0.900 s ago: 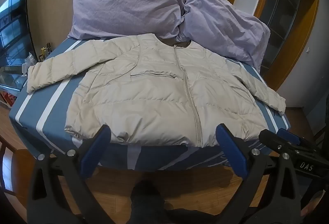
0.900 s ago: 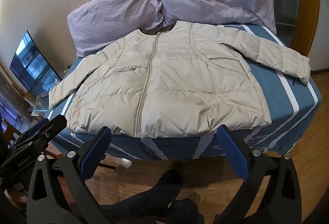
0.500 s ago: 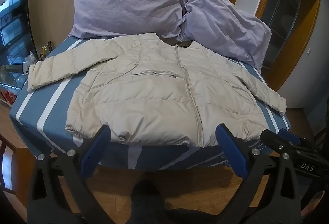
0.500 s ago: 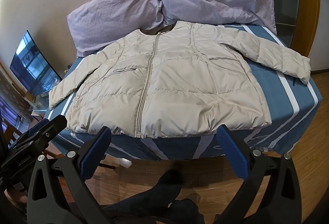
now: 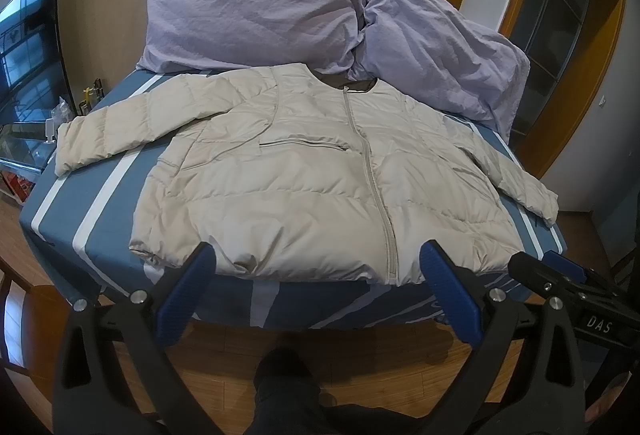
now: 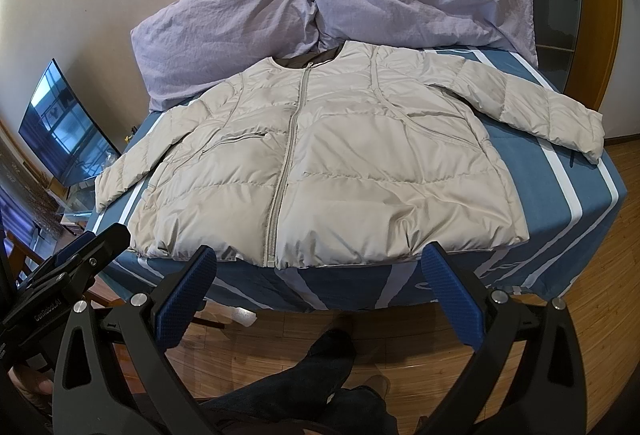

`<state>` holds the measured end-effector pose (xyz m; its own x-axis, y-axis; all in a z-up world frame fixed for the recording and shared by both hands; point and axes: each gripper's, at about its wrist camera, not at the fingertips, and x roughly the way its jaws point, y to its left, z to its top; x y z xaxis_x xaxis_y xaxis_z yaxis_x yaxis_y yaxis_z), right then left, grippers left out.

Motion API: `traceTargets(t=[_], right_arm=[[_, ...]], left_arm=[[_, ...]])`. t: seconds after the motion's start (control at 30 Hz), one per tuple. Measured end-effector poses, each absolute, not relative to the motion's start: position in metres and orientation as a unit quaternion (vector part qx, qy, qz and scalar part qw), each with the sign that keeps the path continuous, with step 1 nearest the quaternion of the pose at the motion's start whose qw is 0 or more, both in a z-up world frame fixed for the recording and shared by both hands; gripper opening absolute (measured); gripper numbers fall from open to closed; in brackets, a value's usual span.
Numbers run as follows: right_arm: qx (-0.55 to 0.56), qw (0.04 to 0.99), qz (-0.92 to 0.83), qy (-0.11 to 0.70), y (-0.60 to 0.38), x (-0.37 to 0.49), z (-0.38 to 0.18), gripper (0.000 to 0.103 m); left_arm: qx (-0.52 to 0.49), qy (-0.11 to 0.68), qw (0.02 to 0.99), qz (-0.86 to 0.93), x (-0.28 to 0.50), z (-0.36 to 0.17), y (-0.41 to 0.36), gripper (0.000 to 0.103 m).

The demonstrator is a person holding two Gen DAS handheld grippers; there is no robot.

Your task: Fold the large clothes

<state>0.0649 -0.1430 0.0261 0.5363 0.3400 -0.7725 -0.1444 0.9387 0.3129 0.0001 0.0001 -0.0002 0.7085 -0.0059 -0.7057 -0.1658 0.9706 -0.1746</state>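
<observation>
jacket (image 5: 320, 187) flat, collar toward pillows (image 5: 256, 19), hem nearest | left gripper (image 5: 316, 275), right gripper (image 6: 320, 275): spread wide; empty

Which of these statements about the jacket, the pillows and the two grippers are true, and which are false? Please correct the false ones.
1. The beige jacket lies spread flat on the striped bed, zipped up. True.
2. Both sleeves are folded across the chest. False: both sleeves stretch outward.
3. Two purple pillows lie behind the collar. True.
4. The left gripper is shut on the hem. False: its jaws are open, holding nothing.
5. The right gripper is open, short of the jacket. True.
</observation>
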Motion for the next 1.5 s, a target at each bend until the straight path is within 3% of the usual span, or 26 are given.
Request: traceTargets(t=[1.5], right_arm=[[0.105,0.871,0.138,0.460,-0.1367,0.0632,0.0279,0.102]], left_arm=[[-0.113,0.381,0.917,0.043,0.0000,-0.0002,-0.0004,0.101]])
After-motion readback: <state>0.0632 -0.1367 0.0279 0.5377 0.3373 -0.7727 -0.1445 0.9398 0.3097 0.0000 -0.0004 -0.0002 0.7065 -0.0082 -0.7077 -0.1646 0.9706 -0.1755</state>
